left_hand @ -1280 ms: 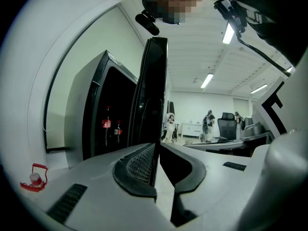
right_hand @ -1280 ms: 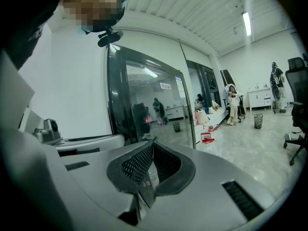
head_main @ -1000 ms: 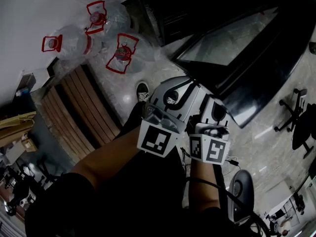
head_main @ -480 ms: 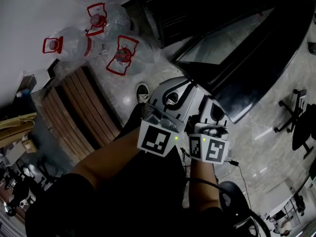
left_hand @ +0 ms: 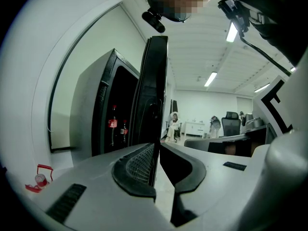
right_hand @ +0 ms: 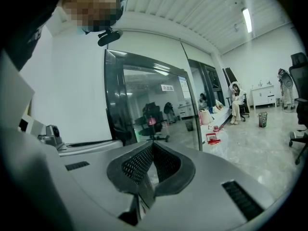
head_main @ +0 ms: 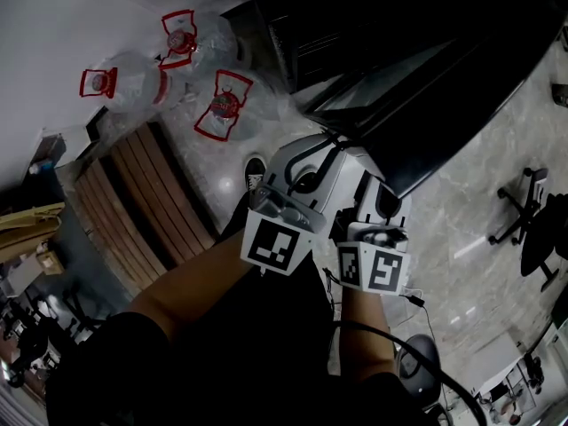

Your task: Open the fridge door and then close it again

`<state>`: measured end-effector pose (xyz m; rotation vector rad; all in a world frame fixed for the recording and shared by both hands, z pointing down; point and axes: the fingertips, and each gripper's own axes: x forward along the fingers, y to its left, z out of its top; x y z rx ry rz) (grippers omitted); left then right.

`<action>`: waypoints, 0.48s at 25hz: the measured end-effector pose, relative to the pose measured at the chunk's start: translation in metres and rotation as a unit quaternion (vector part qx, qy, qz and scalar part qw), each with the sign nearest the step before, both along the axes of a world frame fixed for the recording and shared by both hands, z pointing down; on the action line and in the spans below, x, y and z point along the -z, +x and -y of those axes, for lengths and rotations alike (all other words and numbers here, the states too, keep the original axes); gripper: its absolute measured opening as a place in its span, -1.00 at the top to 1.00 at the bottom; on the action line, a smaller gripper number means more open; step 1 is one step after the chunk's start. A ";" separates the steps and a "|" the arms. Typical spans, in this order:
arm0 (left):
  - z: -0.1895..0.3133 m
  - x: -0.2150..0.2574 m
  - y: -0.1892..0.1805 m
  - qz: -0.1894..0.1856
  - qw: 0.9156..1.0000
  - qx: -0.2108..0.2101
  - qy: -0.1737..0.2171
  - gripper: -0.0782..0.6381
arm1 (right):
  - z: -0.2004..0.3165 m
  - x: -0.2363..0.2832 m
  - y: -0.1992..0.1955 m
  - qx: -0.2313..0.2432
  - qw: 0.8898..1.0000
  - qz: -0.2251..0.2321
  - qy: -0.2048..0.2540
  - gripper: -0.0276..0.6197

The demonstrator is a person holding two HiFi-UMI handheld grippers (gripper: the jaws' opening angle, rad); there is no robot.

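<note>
The black fridge [head_main: 311, 34] stands at the top of the head view. Its glass door [head_main: 426, 87] hangs open toward the right. Both grippers are held close together in front of me, just short of the door's near edge. In the left gripper view the door [left_hand: 155, 81] is edge-on, dead ahead. The fridge body [left_hand: 91, 109], with red-labelled bottles [left_hand: 113, 124] inside, is to its left. My left gripper [head_main: 312, 153] [left_hand: 157, 150] is shut with nothing held. My right gripper [head_main: 388, 192] [right_hand: 153, 148] is shut and empty, facing the reflecting door pane [right_hand: 149, 105].
Large water jugs with red handles [head_main: 133, 82] lie on the floor left of the fridge, beside a slatted wooden bench [head_main: 151, 202]. An office chair [head_main: 532, 229] stands on the right. My shoe [head_main: 256, 169] shows below the left gripper. Seated people [right_hand: 236, 100] are far back.
The door has swung toward the fridge, so its bright pane now looks narrow and dark. Both grippers shifted only slightly up and left.
</note>
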<state>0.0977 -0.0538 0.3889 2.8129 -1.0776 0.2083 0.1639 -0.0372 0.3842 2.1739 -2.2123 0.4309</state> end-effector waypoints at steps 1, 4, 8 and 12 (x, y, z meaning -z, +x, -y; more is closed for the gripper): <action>0.003 0.000 -0.002 0.001 1.000 0.001 0.001 0.68 | 0.003 0.001 -0.002 0.001 1.000 0.003 0.001 0.87; 0.015 0.000 -0.011 0.004 1.000 0.007 0.006 0.68 | 0.008 0.001 -0.005 0.006 1.000 -0.001 -0.002 0.87; 0.034 -0.002 -0.027 0.003 1.000 0.021 0.001 0.67 | 0.019 0.002 -0.014 0.015 1.000 -0.006 -0.001 0.87; 0.058 -0.004 -0.042 -0.005 0.999 0.047 -0.006 0.65 | 0.029 0.005 -0.021 0.021 1.000 -0.003 -0.001 0.87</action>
